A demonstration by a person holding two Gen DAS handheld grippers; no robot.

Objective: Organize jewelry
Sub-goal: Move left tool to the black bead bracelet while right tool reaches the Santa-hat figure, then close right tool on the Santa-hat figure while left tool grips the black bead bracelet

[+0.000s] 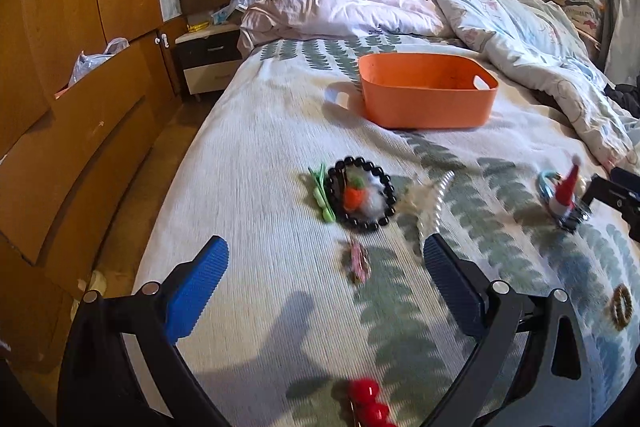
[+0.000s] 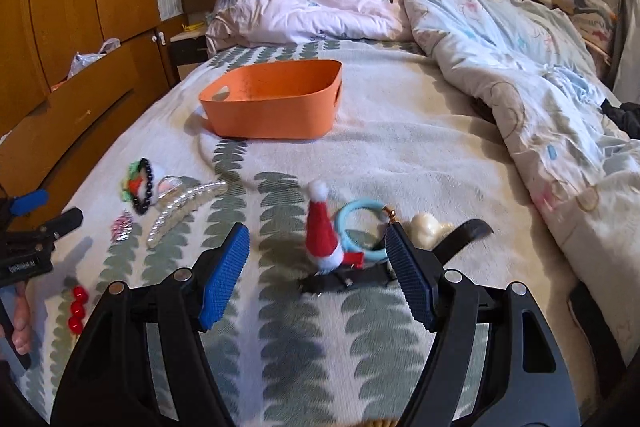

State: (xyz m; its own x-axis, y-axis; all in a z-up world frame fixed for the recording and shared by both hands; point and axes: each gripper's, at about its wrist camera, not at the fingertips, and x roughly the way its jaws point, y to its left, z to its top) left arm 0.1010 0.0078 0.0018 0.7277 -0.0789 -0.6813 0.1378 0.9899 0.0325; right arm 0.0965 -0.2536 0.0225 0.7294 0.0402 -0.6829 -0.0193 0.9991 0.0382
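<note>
An orange basket (image 1: 428, 95) (image 2: 276, 103) stands on the bed. In the left wrist view, a black bead bracelet (image 1: 362, 197) rings an orange-and-white pompom, with a green clip (image 1: 322, 195) beside it. A small pink clip (image 1: 358, 261) lies between my left gripper's (image 1: 324, 269) open, empty fingers. Red beads (image 1: 368, 403) lie near the camera. In the right wrist view, my right gripper (image 2: 316, 251) is open around a red Santa-hat hair clip (image 2: 324, 239) on a black base. A blue ring (image 2: 360, 227) and a white shell piece (image 2: 426, 229) lie behind it.
A clear pearl claw clip (image 2: 180, 211) lies left of centre. A brown ring (image 1: 620, 307) lies at the right. A rumpled quilt (image 2: 520, 75) covers the bed's far and right side. Wooden wardrobes (image 1: 60, 67) and a nightstand (image 1: 208, 59) line the left.
</note>
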